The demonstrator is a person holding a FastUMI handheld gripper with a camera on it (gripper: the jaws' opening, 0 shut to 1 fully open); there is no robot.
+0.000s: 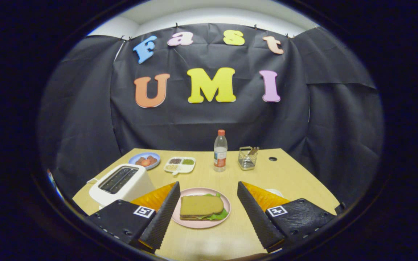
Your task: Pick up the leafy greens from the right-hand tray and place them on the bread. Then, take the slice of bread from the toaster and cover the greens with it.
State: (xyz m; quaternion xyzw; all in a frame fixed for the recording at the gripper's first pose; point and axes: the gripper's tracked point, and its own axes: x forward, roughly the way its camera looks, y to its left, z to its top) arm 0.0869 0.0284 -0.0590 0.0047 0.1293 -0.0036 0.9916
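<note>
A pink plate lies on the wooden table between my two fingers. On it sits a sandwich: a brown bread slice on top, leafy greens poking out under its edges. My gripper hovers above the plate, open, with nothing held; one finger stands left of the plate and the other to its right. A white toaster stands just beyond the left finger, its slots dark. A white tray edge peeks out behind the right finger.
Farther back on the table are a blue plate with reddish food, a white divided dish, a plastic bottle with a red cap and a wire holder. A cable hole marks the far right corner.
</note>
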